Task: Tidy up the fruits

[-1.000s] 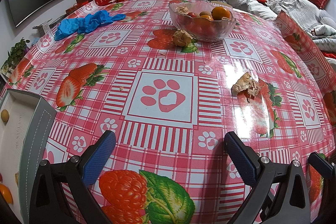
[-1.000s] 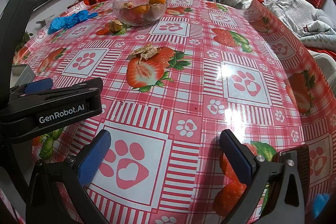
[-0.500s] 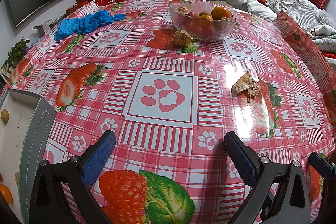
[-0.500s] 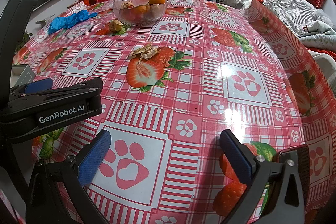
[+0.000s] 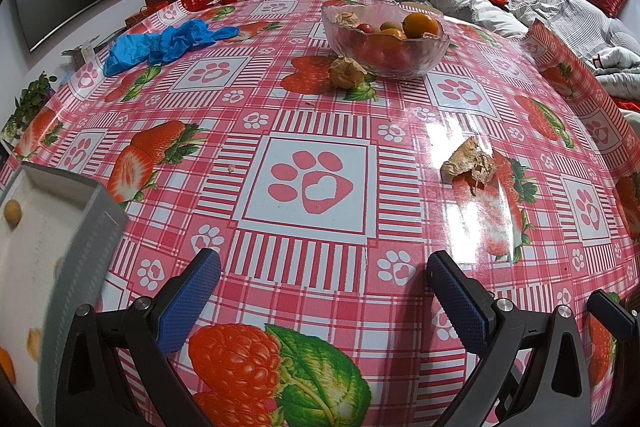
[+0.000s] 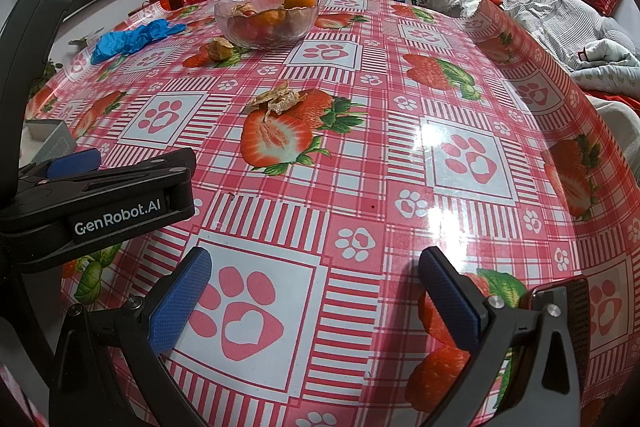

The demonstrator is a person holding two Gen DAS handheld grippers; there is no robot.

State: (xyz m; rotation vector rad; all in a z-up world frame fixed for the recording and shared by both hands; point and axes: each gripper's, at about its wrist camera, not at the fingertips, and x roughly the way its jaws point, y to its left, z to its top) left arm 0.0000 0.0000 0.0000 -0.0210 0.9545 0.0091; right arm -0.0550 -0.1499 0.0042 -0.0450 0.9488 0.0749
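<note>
Nothing has moved since the earlier frames. The glass bowl [image 5: 385,43] of oranges and small red fruit stands at upper centre of the counter [image 5: 312,227], a husked fruit [image 5: 346,72] just beside it. The left tool [image 5: 322,301] and right tool [image 6: 314,297] both gape wide and empty. Only the left view shows the grey box [image 5: 76,227] with small yellow fruit at lower left. A dry husk [image 6: 278,99] and blue gloves [image 6: 128,39] lie apart.

Open tablecloth [image 5: 316,115] ahead; only husk scraps [image 5: 470,163] and a husked fruit [image 5: 347,71] precede the bowl [image 5: 386,41].
</note>
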